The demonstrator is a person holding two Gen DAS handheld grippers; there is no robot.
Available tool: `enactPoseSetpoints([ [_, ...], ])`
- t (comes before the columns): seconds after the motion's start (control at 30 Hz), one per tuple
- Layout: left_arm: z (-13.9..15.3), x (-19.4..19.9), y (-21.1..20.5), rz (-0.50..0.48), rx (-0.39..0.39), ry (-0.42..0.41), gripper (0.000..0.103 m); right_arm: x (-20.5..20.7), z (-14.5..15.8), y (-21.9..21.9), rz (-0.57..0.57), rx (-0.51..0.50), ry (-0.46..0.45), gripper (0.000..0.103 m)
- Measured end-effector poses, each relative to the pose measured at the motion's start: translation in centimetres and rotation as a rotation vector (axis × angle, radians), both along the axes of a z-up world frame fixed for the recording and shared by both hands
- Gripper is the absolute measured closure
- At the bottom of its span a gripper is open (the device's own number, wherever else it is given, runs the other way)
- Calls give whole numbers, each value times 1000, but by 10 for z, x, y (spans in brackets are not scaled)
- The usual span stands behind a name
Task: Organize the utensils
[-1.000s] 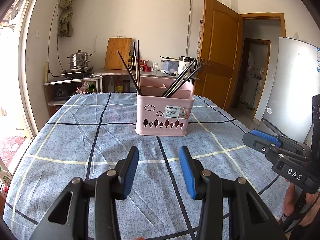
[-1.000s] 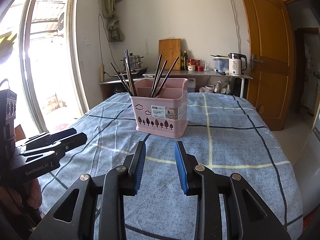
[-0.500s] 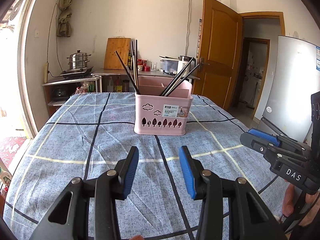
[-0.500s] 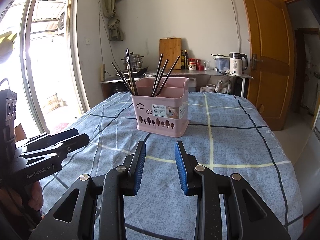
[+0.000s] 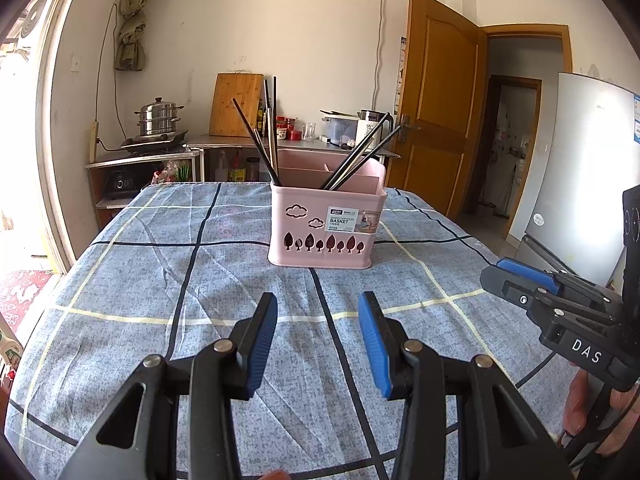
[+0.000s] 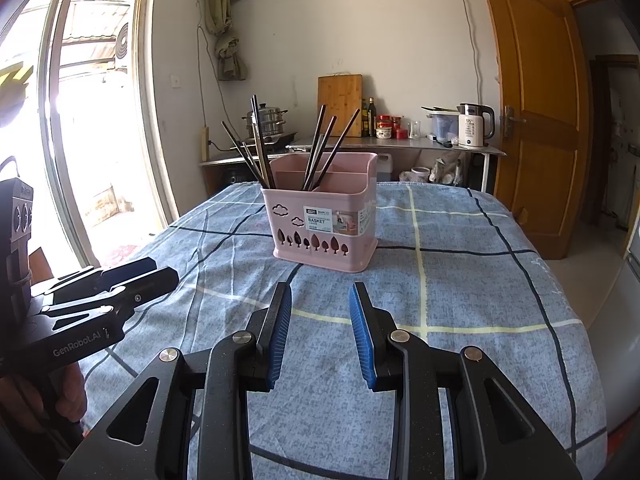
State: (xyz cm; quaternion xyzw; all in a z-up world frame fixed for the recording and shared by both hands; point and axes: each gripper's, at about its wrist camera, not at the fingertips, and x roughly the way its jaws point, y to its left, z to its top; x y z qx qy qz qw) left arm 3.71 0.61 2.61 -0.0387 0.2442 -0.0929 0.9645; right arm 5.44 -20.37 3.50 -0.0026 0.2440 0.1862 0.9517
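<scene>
Both hand-held grippers, left (image 5: 318, 340) and right (image 6: 320, 332), hovered spread and empty before the basket (image 5: 326, 226); the next step was probably reaching for its chopsticks (image 5: 358, 162).

Left black two-finger gripper with blue ribbed pads (image 5: 318, 312): jaws parted, nothing between them, pointing slightly downward toward pink plastic utensil basket (image 5: 326, 224), well short of it. Right black two-finger gripper with blue ribbed pads (image 6: 320, 300): jaws parted, empty, same downward tilt, also short of basket. Both side by side, apart. Fingers (image 6: 66, 396) of person's left hand wrap left handle.
</scene>
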Motion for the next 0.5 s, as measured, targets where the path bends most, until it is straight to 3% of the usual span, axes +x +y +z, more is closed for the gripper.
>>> enactPoseSetpoints([
  [0.5, -1, -2, 1, 3, 1, 1, 59, -1, -1, -1, 0, 2, 2, 72],
])
